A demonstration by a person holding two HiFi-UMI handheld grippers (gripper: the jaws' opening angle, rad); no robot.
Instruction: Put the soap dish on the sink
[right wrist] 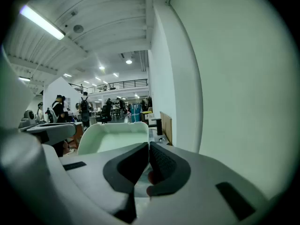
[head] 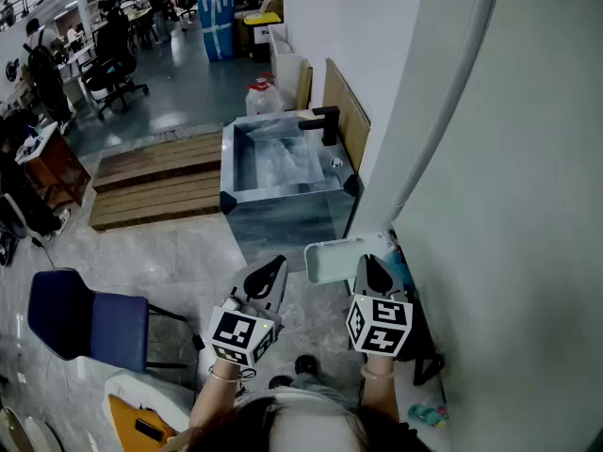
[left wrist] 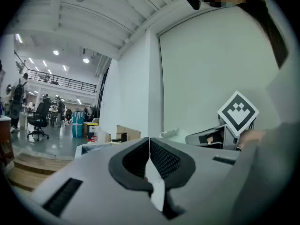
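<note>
A pale green soap dish point(head: 334, 260) is held in the air in front of me, short of the sink. My right gripper point(head: 369, 266) is shut on the dish's right edge. In the right gripper view the dish point(right wrist: 115, 137) spreads to the left of the closed jaws of that gripper point(right wrist: 149, 146). The steel sink point(head: 247, 194) with a black tap point(head: 325, 122) stands further ahead, against the white wall. My left gripper point(head: 273, 269) hangs just left of the dish, shut and holding nothing. The left gripper view shows its jaws point(left wrist: 149, 142) pressed together and the dish point(left wrist: 174, 134) to the right.
A white pillar and wall point(head: 443, 111) run close along my right. Wooden pallets point(head: 155, 177) lie left of the sink. A blue chair point(head: 89, 323) stands at lower left. A board point(head: 344, 111) and a water jug point(head: 262, 97) are behind the sink.
</note>
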